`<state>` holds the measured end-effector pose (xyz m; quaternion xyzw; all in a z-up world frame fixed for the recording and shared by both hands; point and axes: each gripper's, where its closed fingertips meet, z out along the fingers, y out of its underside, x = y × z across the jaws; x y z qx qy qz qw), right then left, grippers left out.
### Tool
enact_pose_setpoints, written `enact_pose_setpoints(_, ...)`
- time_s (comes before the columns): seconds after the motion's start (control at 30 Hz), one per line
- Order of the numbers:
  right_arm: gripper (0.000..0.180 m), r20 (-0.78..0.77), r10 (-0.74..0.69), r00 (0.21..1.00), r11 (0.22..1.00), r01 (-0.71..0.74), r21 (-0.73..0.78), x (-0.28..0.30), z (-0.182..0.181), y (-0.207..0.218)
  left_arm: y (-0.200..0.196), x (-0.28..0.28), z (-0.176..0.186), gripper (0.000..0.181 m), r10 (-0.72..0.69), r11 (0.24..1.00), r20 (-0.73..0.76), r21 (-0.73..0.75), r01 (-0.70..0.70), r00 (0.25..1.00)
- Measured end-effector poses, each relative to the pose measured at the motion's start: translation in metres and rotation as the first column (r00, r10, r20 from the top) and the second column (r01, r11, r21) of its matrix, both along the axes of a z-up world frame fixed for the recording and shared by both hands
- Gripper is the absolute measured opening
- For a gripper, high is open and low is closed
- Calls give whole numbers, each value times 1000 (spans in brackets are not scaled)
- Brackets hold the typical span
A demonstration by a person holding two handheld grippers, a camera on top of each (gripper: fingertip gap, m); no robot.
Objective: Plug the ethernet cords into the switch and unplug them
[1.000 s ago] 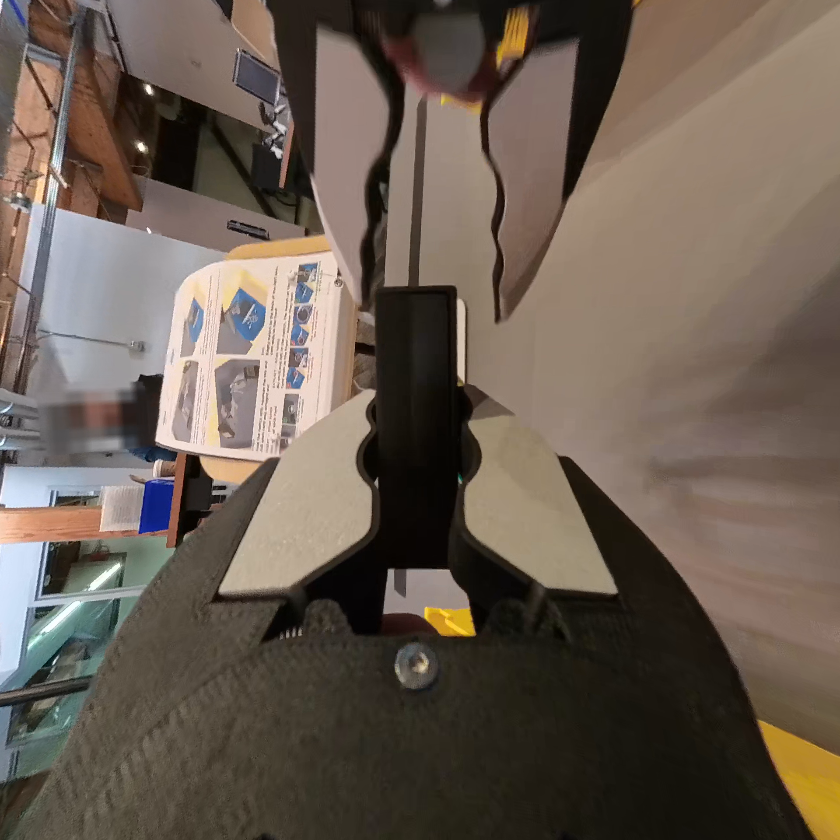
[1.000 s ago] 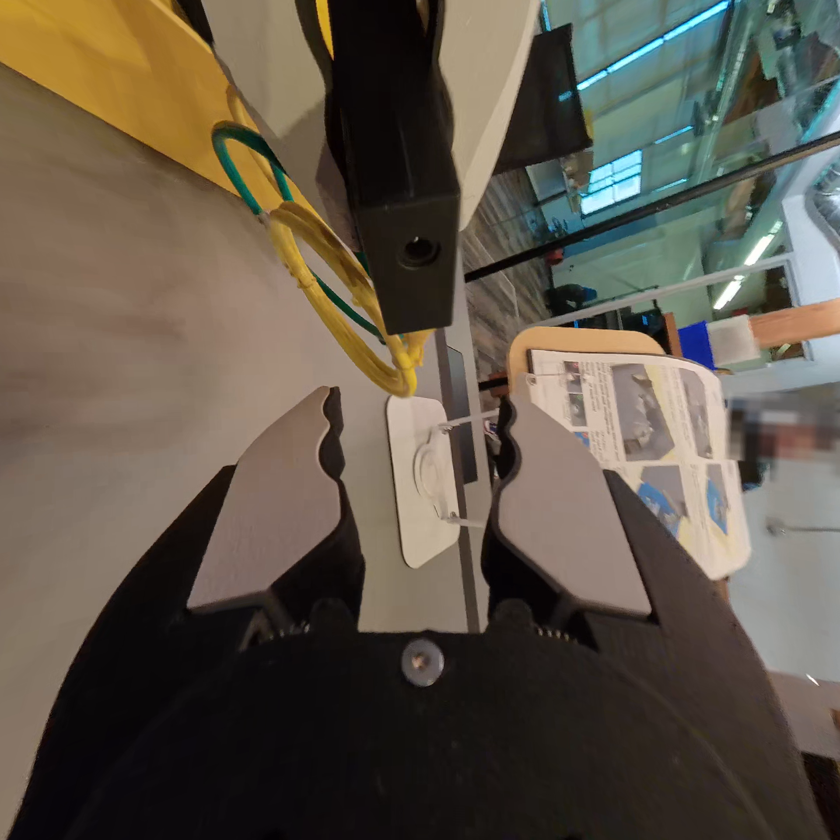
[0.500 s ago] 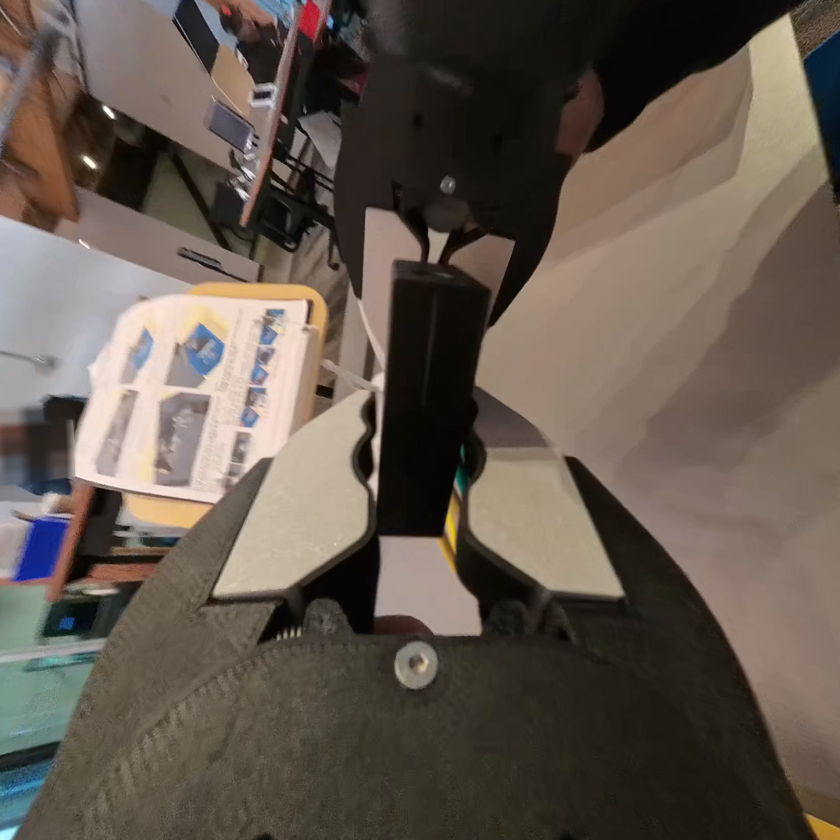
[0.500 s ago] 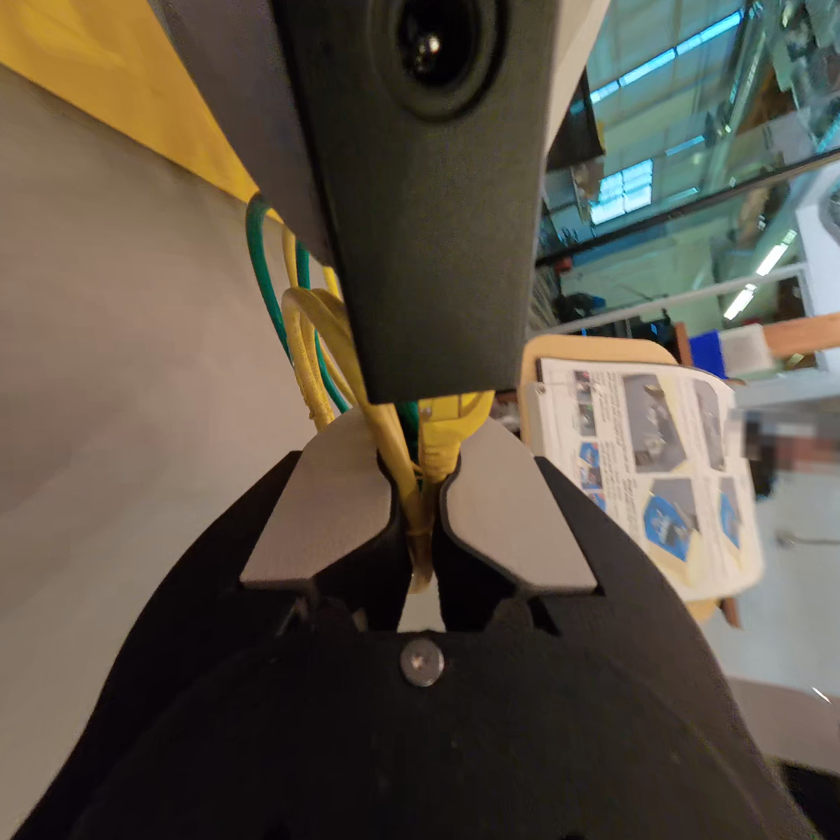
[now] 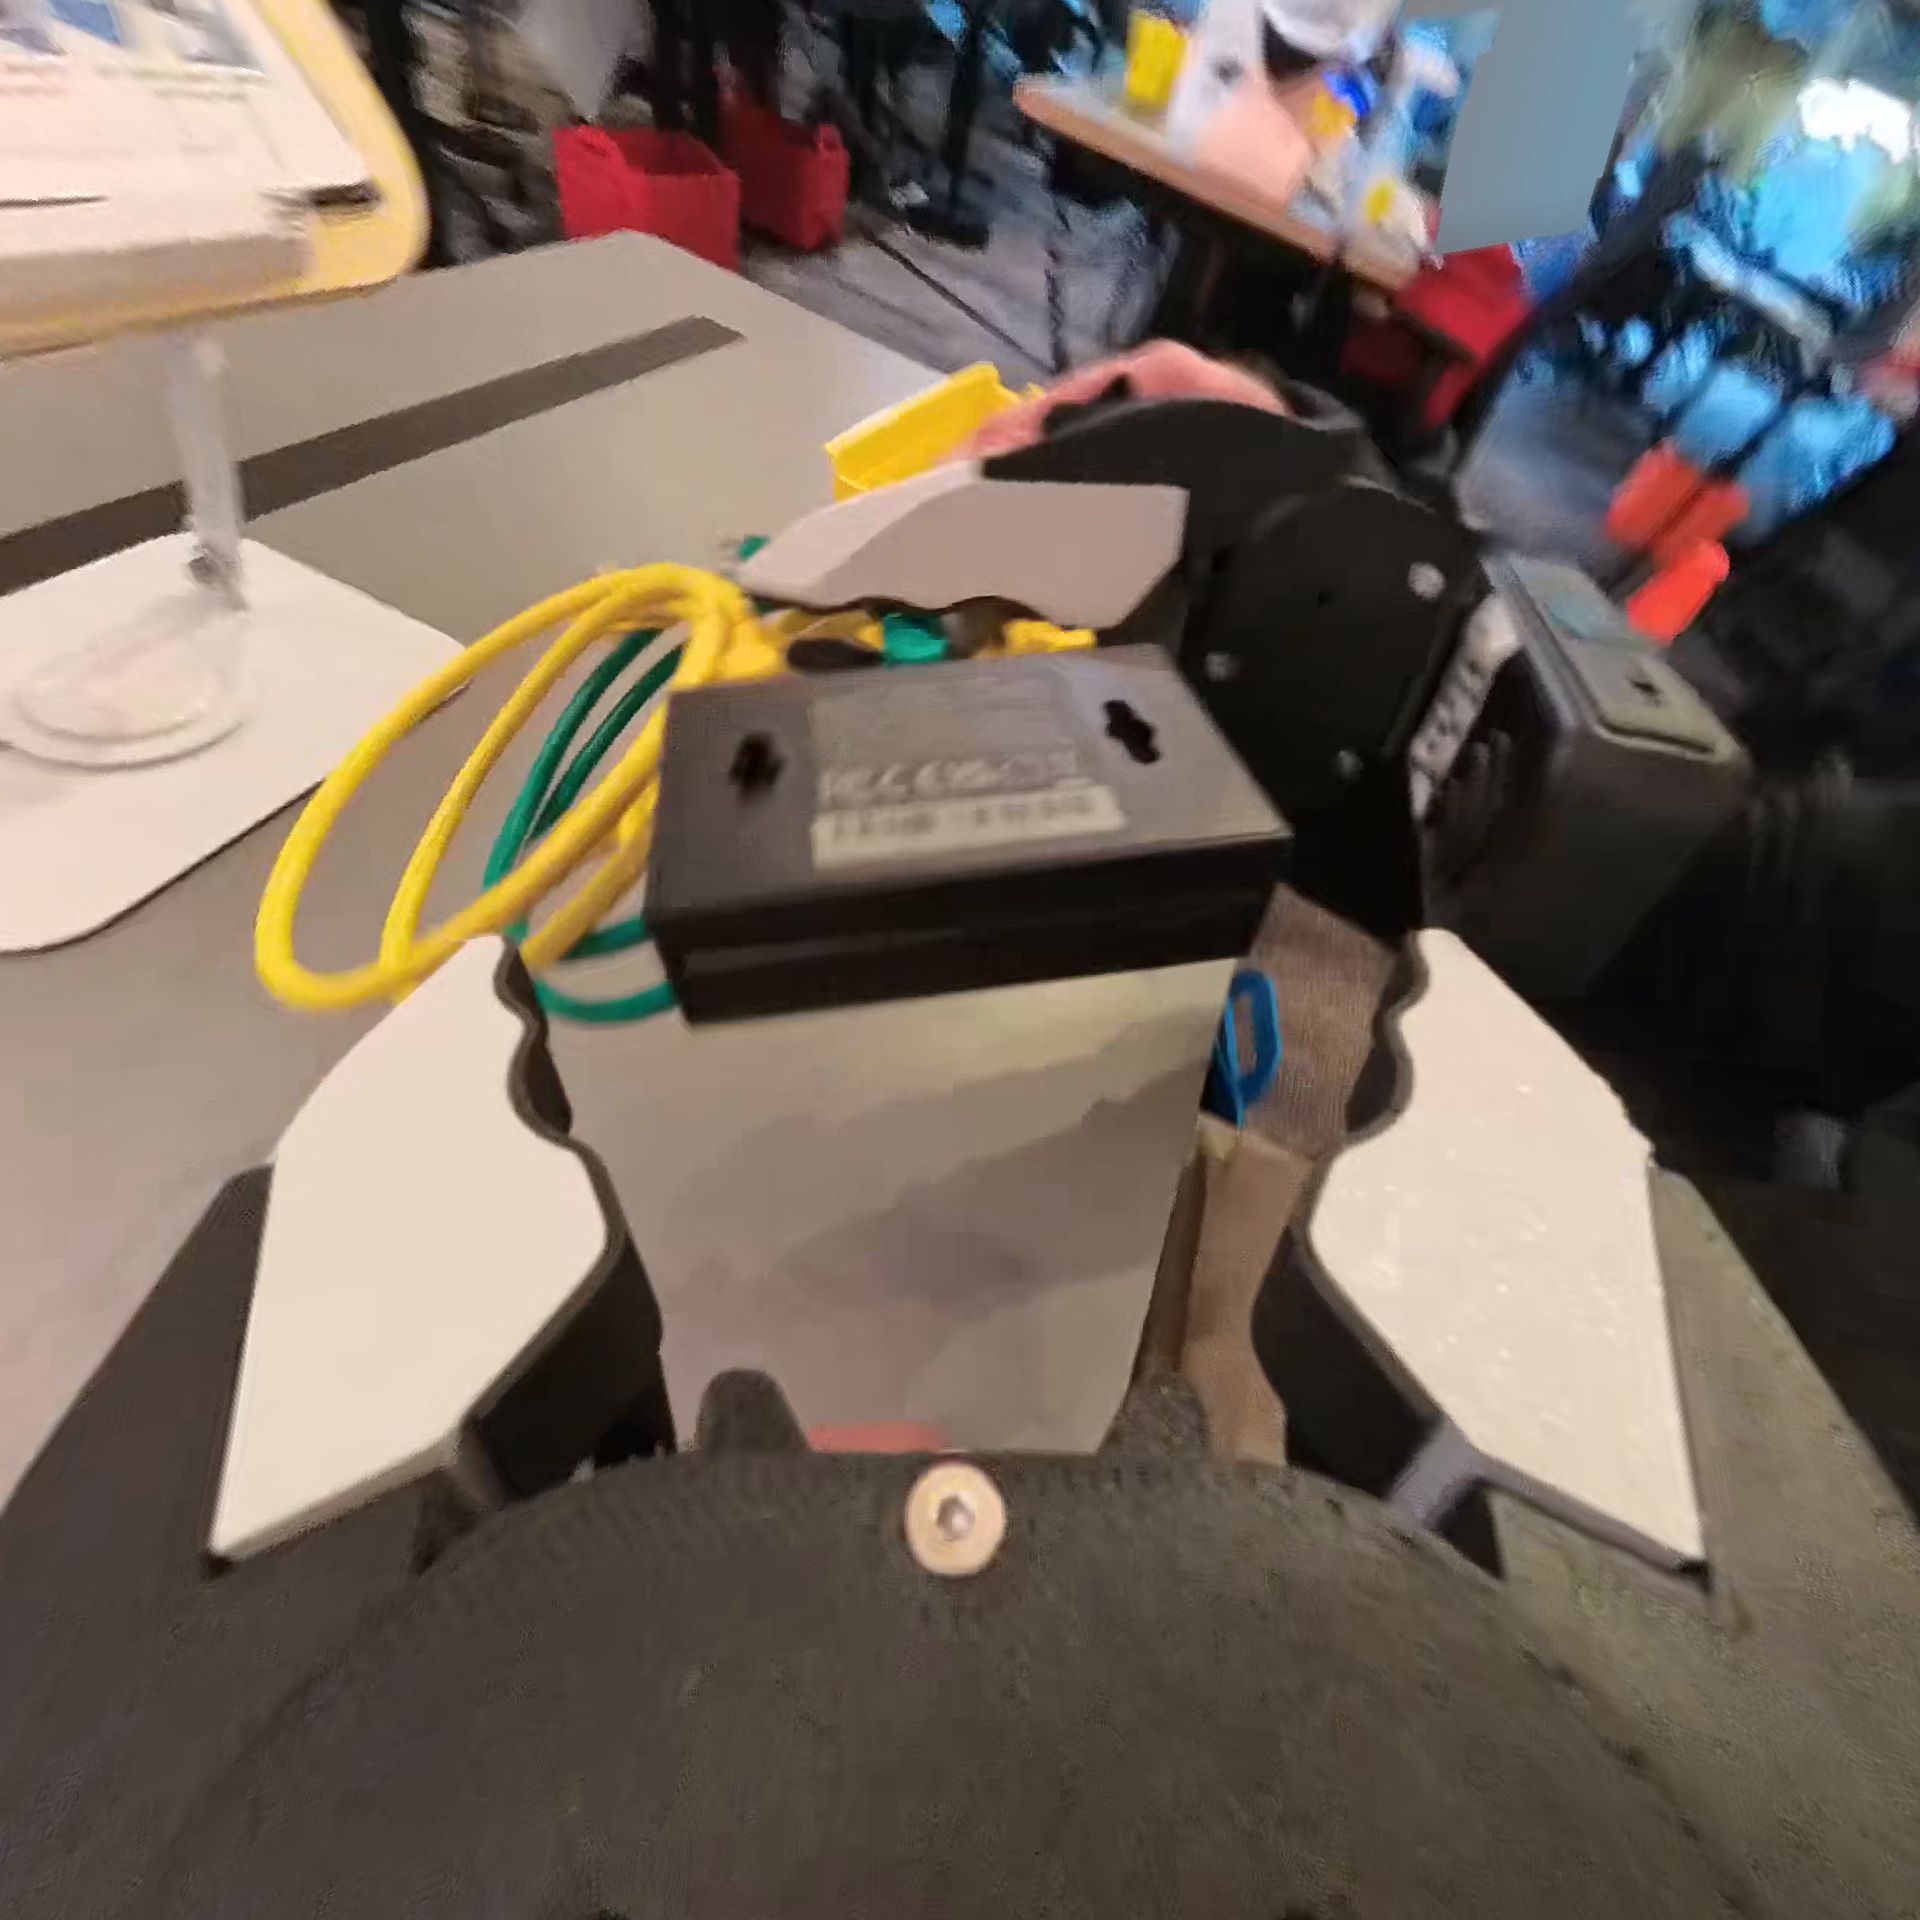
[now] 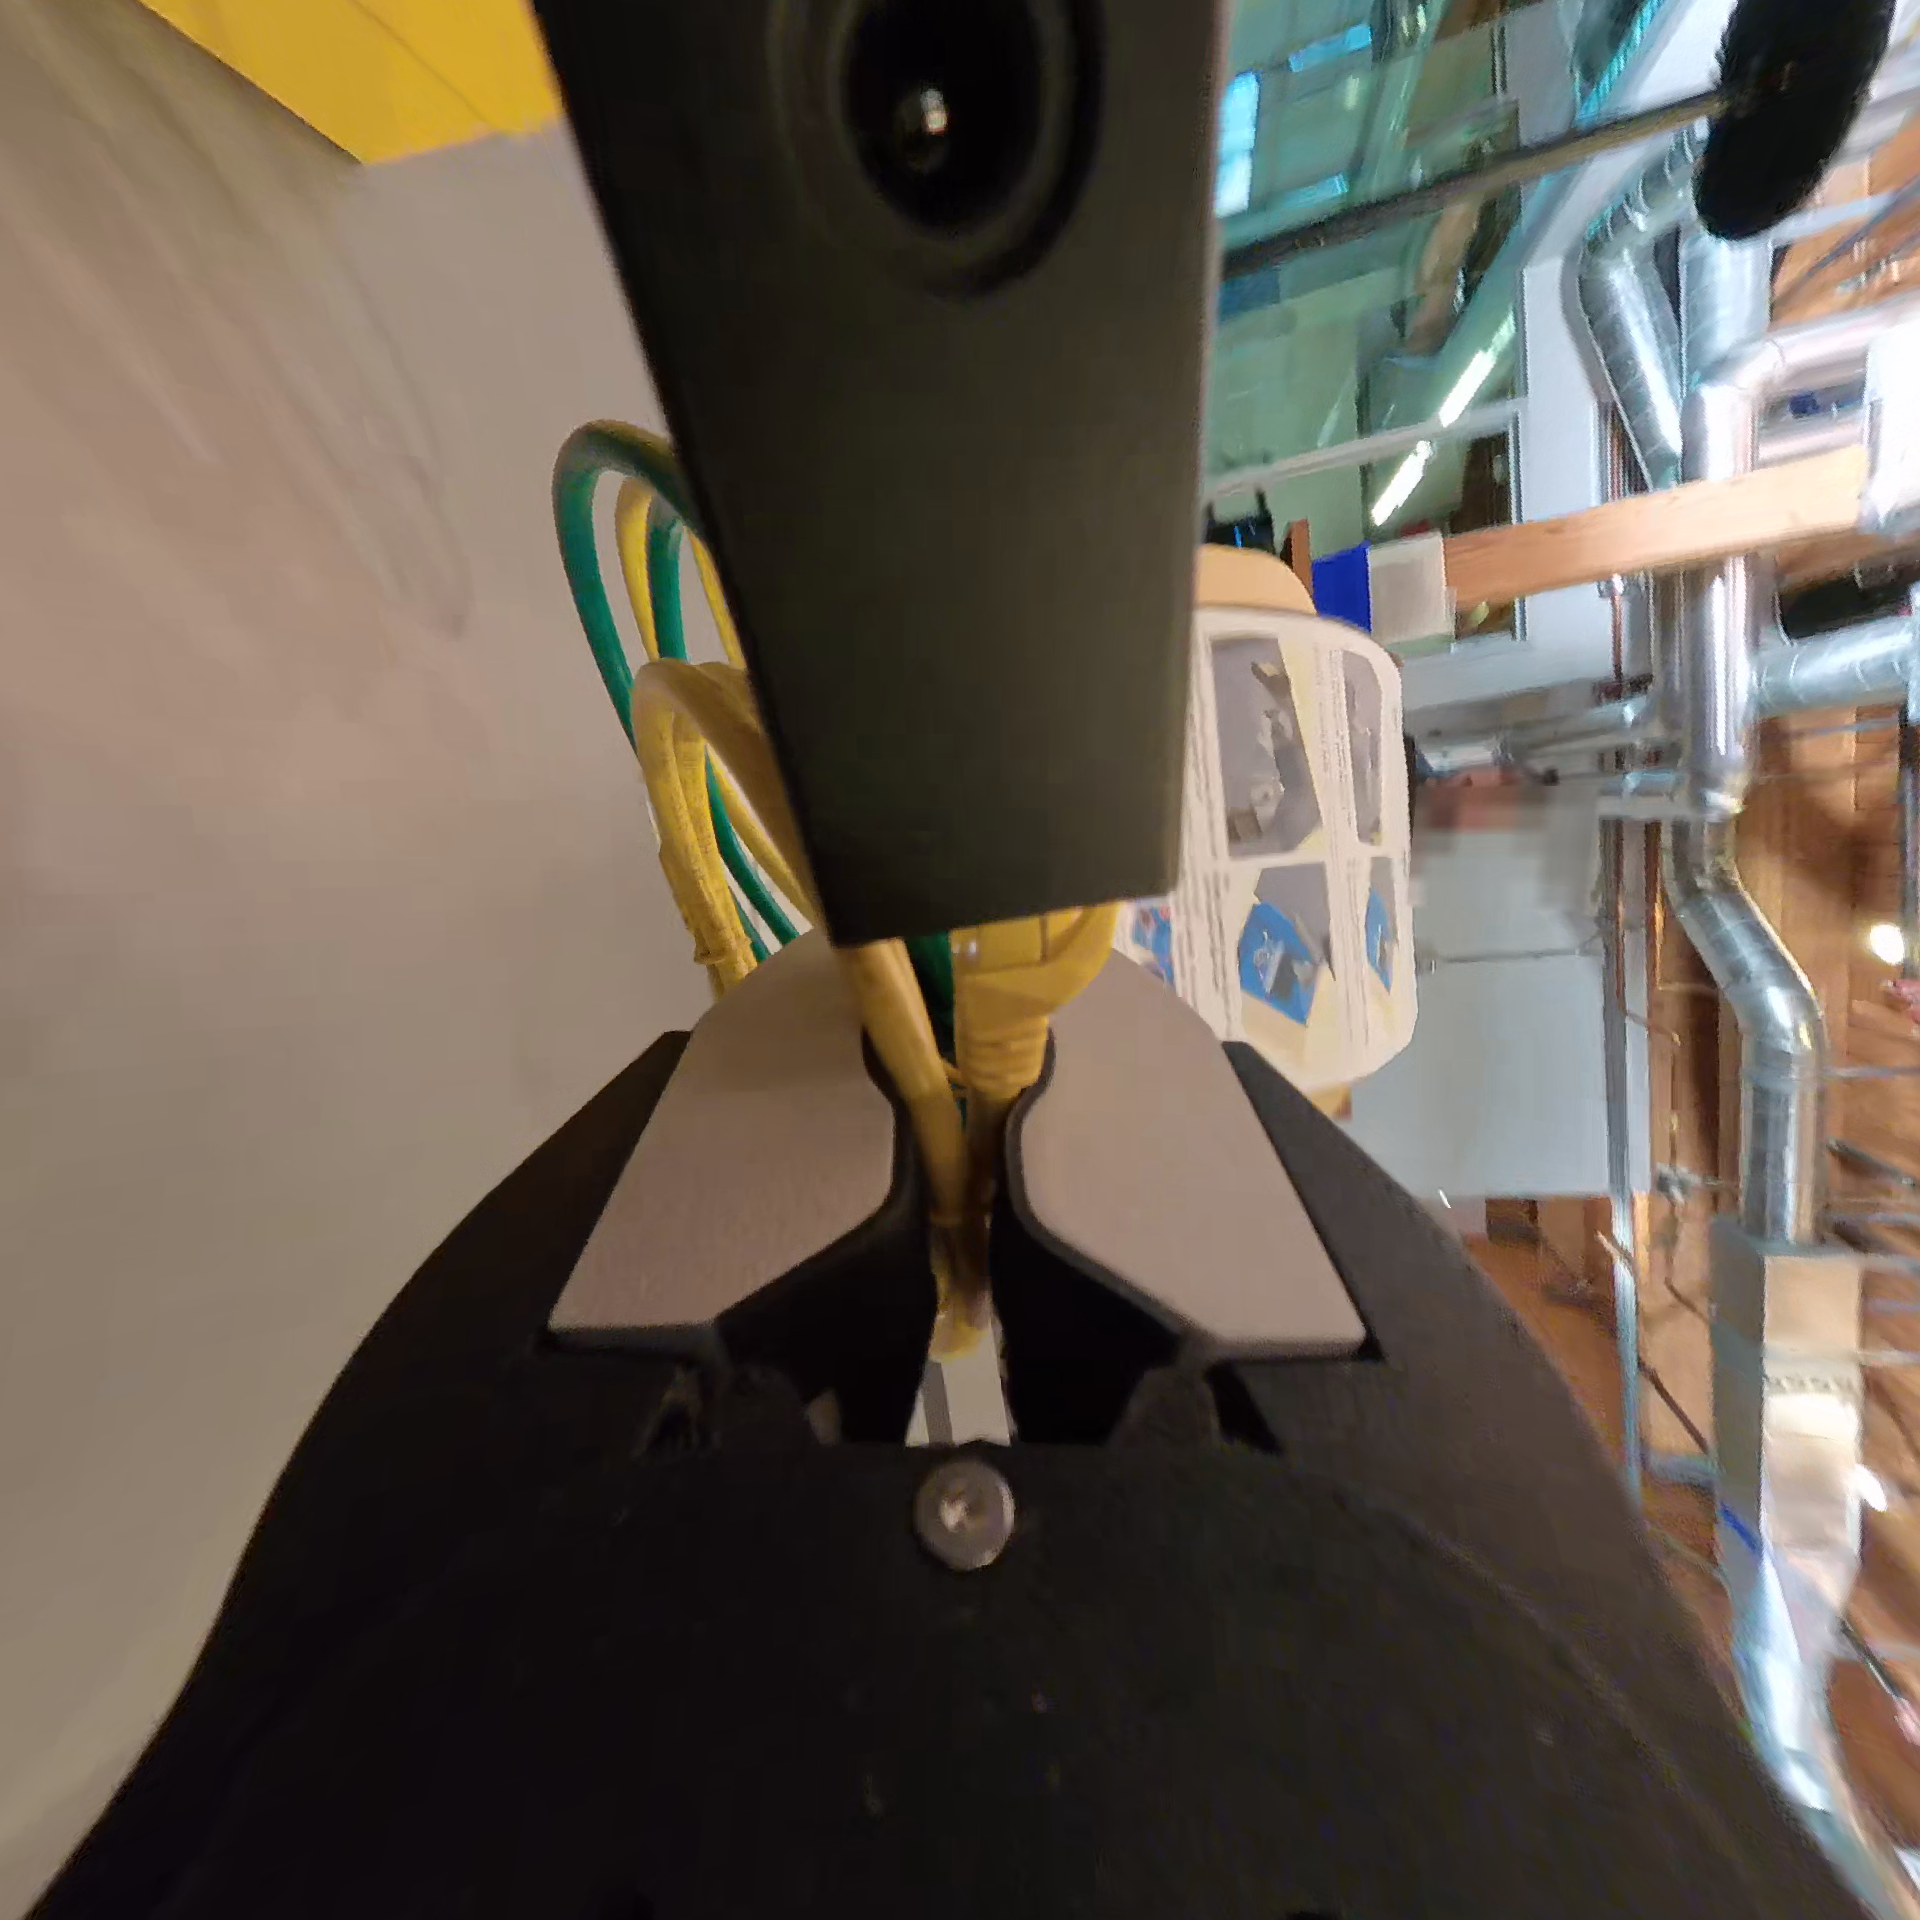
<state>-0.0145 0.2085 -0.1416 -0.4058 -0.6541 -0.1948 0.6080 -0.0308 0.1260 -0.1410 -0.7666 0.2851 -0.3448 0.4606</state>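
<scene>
The black switch (image 5: 956,821) sits just beyond my left gripper (image 5: 956,961), label side towards the camera. The left gripper is open wide and its fingers (image 5: 416,1195) do not touch the switch. Looped yellow cords (image 5: 436,790) and green cords (image 5: 561,748) hang from the switch's far side. My right gripper (image 5: 935,582) reaches in from behind and is shut on a yellow cord. In the right wrist view the right gripper (image 6: 966,997) pinches the yellow cord's plug (image 6: 1003,1018) right under the switch's end face (image 6: 935,416). The ports are hidden.
A white stand base (image 5: 156,727) with a clear post holds a poster board (image 5: 156,156) at the left on the grey table (image 5: 468,416). A yellow block (image 5: 914,426) lies behind the right gripper. The table's edge drops off to the right. The gap from one gripper's tips to the other's is roughly 10 centimetres.
My left gripper has opened and let go of the switch, and its view has swung round. The right gripper closed on the yellow cord half a second ago and still holds it.
</scene>
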Motion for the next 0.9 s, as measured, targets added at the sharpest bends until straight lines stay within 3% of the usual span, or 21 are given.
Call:
enact_pose_setpoints(0.07, 7, -13, -43, 999, 999, 43, 16, 6, 5, 5, 0, 3, 6, 129, -4, 1000, 118, -18, 6, 993)
enact_pose_setpoints(0.2, 8, -9, -26, 1000, 999, 26, 25, 4, 4, 1, 8, 0, 18, 120, 32, 999, 247, 4, -34, 968)
enact_pose_setpoints(0.3, 8, 3, -31, 1000, 999, 31, 18, 0, -1, -2, 8, 0, 9, 112, 41, 997, 148, 63, -50, 988)
enact_pose_setpoints(0.47, 9, -13, -90, 996, 996, 90, -14, 1, -1, 2, 14, -9, 15, 100, 95, 984, 150, 138, -116, 984)
enact_pose_setpoints(0.8, 8, -8, -98, 995, 995, 98, -6, -5, 0, -2, 15, -14, 21, 109, 99, 971, 149, 200, -128, 984)
enact_pose_setpoints(0.9, 8, -14, -104, 994, 995, 104, -1, -3, 2, -2, 13, -13, 25, 102, 92, 964, 163, 232, -129, 982)
